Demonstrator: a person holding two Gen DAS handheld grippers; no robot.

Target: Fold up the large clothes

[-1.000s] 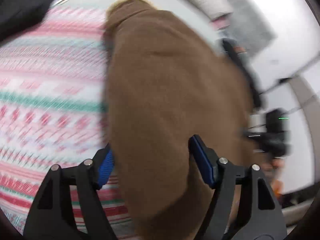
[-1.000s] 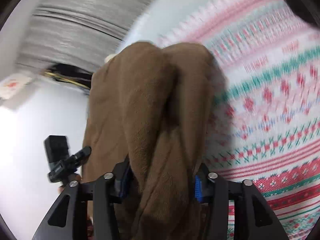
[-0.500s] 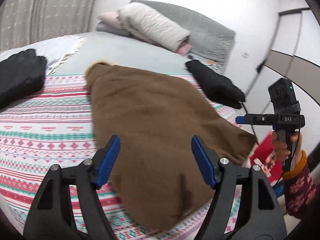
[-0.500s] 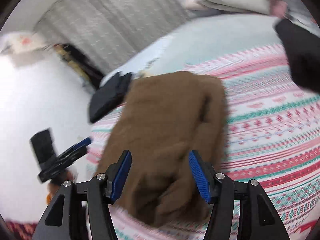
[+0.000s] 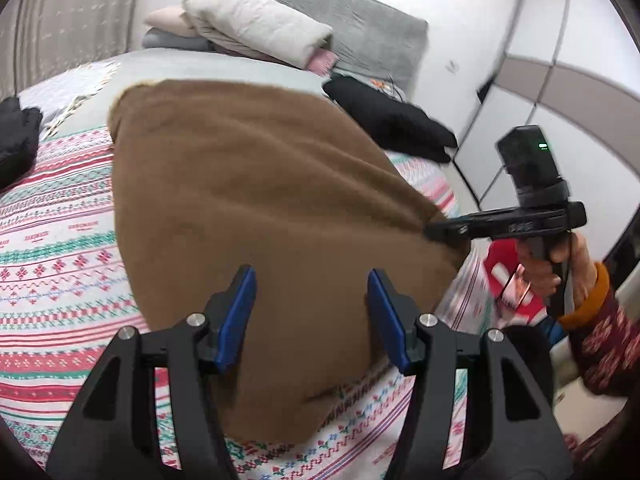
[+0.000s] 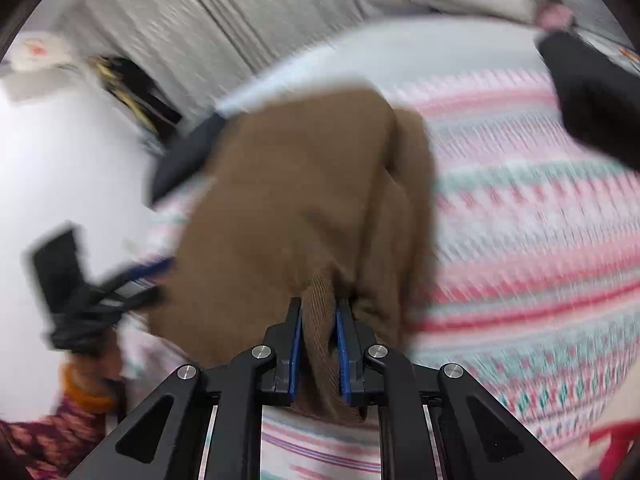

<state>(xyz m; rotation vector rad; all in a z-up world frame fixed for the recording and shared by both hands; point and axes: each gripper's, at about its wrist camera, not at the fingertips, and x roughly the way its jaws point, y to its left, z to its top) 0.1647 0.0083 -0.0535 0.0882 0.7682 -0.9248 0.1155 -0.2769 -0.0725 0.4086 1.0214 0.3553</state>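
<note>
A large brown fleece garment (image 5: 256, 200) lies spread on the patterned bedspread (image 5: 56, 240). My left gripper (image 5: 312, 312) is open and empty, hovering over the garment's near part. My right gripper (image 6: 318, 340) is shut on a ribbed brown edge of the garment (image 6: 316, 308); the rest of it (image 6: 288, 208) stretches away in the blurred right wrist view. In the left wrist view the right gripper (image 5: 436, 234) grips the garment's right corner.
Black clothes lie at the bed's left (image 5: 16, 140) and right (image 5: 388, 120). Folded pillows (image 5: 256, 24) and a grey headboard (image 5: 372, 36) are at the far end. A wardrobe (image 5: 560, 100) stands at the right. A red object (image 5: 508, 276) lies beside the bed.
Both grippers let go of the garment and pulled back. Since half a second ago the right gripper has closed on the garment's ribbed edge. The left gripper stays open.
</note>
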